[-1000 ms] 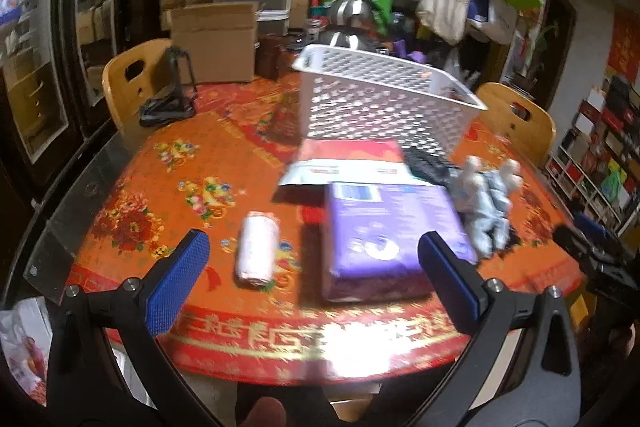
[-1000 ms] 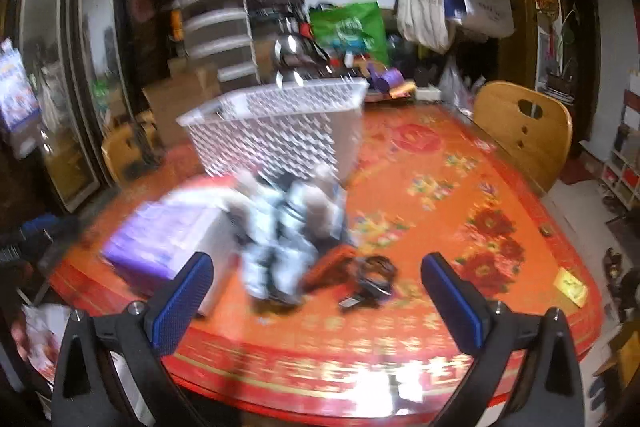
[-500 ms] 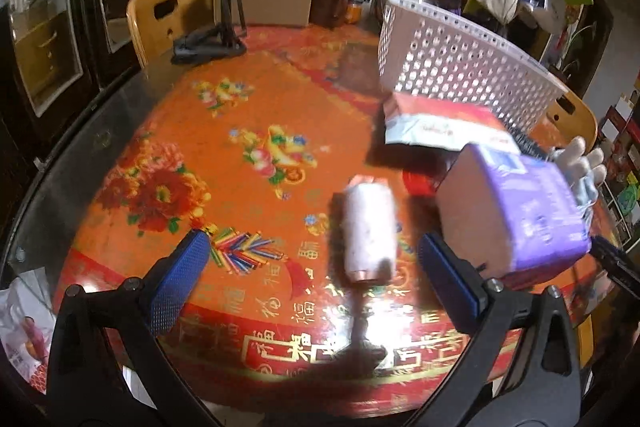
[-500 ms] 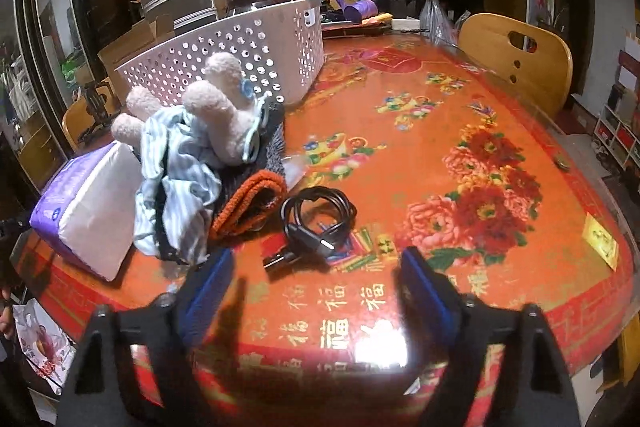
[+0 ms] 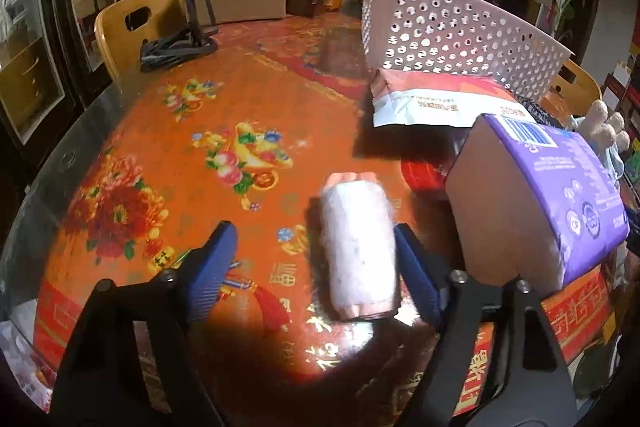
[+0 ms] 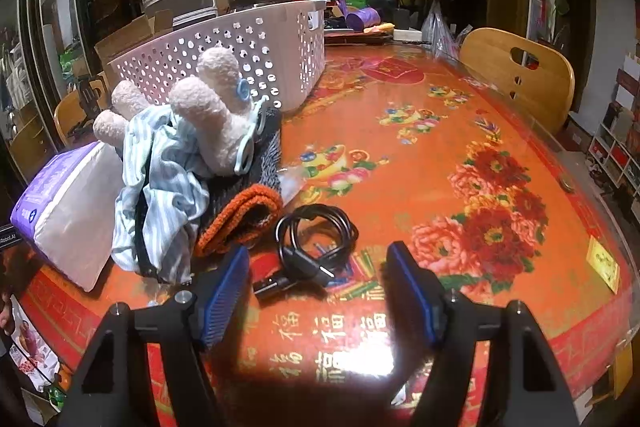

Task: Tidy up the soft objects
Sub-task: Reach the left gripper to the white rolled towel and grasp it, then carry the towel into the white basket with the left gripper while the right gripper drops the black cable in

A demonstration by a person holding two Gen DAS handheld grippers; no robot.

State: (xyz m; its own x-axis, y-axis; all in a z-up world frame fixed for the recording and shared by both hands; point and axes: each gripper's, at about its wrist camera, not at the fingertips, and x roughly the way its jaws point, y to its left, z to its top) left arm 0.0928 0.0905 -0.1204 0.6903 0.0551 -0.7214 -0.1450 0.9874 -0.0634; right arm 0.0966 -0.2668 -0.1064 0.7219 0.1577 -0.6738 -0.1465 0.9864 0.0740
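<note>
The table (image 5: 132,163) carries the white basket (image 5: 448,39) toward its far side, empty as far as shows. Near the front edge, the purple pack (image 5: 560,203) lies beside the pale roll (image 5: 358,247). Within the last second the left gripper (image 5: 314,269) has dropped low and narrowed around that roll, its right finger touching it, not yet clamped: likely the first pick. The right gripper (image 6: 316,291), also lower and narrower, hangs released over the black cable (image 6: 316,239) beside the plush toy (image 6: 208,111).

roll (image 5: 358,247) left of tissue pack (image 5: 536,203) | basket (image 5: 448,39) behind | plush (image 6: 208,107) beside basket
</note>
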